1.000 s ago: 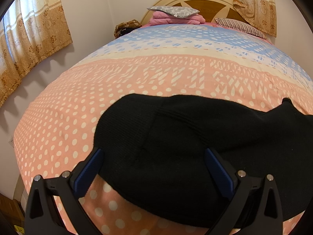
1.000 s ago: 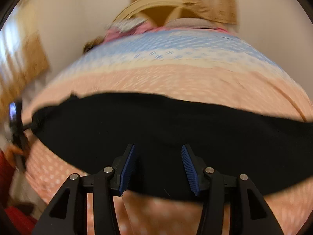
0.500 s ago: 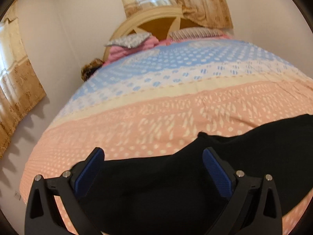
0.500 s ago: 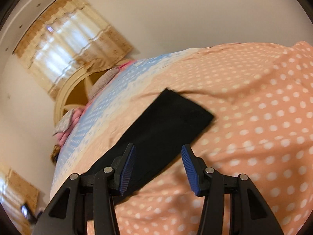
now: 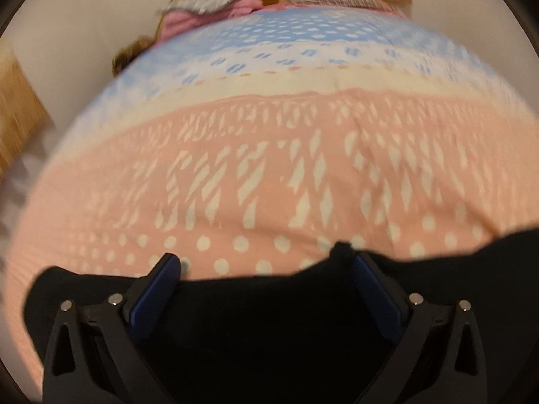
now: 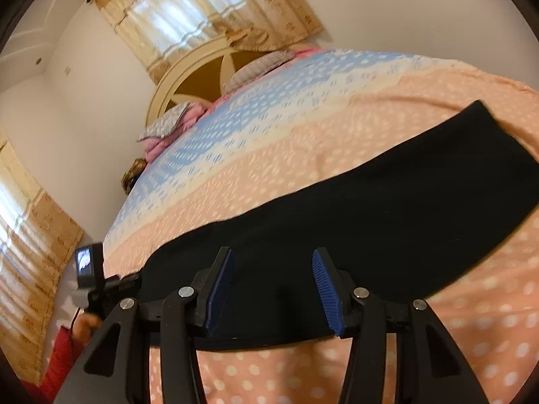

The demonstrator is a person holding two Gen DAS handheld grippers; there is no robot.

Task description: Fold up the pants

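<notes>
The pants (image 6: pixel 387 229) are laid flat as a long black band across the near part of the bed (image 5: pixel 269 175), close to its foot edge and roughly parallel to it, one end reaching toward the right side in the right wrist view. The right gripper (image 6: pixel 272 289) is seen with its jaws spread and nothing between the pads; it is held above the near edge of the cloth. The left gripper (image 5: pixel 266 298) is likewise spread wide — black fabric lies under and between its fingers, but no pinch is shown, and whether the pads touch the cloth cannot be told from the blurred view. A small peak of fabric is raised beside the left gripper's right finger (image 5: pixel 374 293), so the far edge of the cloth there is not lying smooth. Several failures can be judged likely from here: only the top layer may be caught if the jaws are closed too shallow, so the fold would split; the bedspread may be pinched along with the cloth if they are pushed too deep into the soft surface; and, if the two ends are taken at unequal points, a skewed fold would result — the bump would be pressed into a crease.
</notes>
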